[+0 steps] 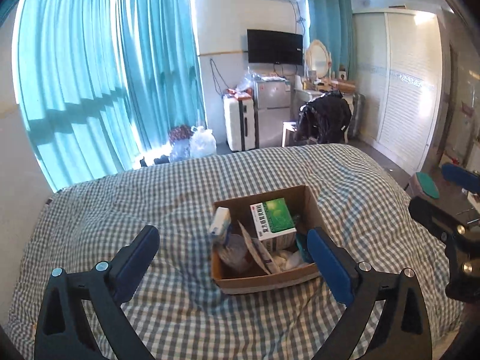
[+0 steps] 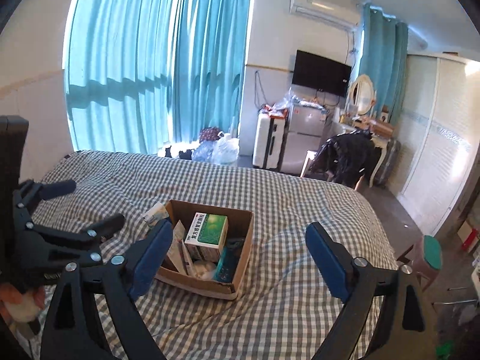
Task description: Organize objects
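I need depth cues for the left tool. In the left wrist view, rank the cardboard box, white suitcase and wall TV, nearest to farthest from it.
From the left tool:
1. Cardboard box, on the bed between its fingers.
2. White suitcase, on the floor past the bed.
3. Wall TV, high on the far wall.

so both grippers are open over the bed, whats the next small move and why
Probably ease the left gripper forward and down toward the small white and blue box leaning over the left rim of the brown cardboard box. It looks least settled, while the green and white medicine box sits inside. Both grippers' fingers are empty.
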`<state>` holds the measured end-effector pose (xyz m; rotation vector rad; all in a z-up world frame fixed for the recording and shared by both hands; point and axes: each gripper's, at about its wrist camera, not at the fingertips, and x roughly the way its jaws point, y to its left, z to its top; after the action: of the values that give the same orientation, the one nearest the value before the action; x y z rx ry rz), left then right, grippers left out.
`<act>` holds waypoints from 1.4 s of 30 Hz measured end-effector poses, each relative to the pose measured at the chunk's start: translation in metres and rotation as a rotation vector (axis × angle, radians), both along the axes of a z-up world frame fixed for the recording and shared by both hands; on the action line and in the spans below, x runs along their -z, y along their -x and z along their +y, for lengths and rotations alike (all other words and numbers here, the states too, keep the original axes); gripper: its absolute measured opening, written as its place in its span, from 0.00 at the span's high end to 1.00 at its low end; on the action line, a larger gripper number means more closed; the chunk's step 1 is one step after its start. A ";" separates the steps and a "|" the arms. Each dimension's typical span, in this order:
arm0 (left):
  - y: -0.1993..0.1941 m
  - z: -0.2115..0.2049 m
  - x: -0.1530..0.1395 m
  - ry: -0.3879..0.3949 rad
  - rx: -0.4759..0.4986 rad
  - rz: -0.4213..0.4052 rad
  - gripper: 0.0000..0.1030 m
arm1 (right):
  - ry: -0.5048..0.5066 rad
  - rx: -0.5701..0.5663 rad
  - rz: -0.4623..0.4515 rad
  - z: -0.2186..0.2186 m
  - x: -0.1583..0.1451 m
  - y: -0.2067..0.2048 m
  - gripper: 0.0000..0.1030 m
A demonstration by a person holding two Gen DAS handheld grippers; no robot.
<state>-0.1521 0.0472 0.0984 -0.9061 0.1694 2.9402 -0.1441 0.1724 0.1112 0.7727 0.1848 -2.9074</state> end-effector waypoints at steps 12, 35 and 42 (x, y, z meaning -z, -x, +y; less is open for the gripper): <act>-0.027 -0.011 0.043 0.018 -0.043 0.065 0.00 | -0.011 0.018 0.044 -0.007 0.064 -0.019 0.06; -0.028 -0.026 0.117 0.003 -0.127 0.033 0.00 | 0.027 0.053 -0.004 -0.003 0.149 -0.007 0.06; -0.035 -0.027 0.116 -0.022 -0.096 0.019 0.00 | 0.043 0.062 0.005 -0.002 0.139 -0.017 0.06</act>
<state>-0.1172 0.0199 -0.0172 -0.9088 0.0965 3.0327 -0.1267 0.1706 -0.0283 0.7784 0.1009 -2.9604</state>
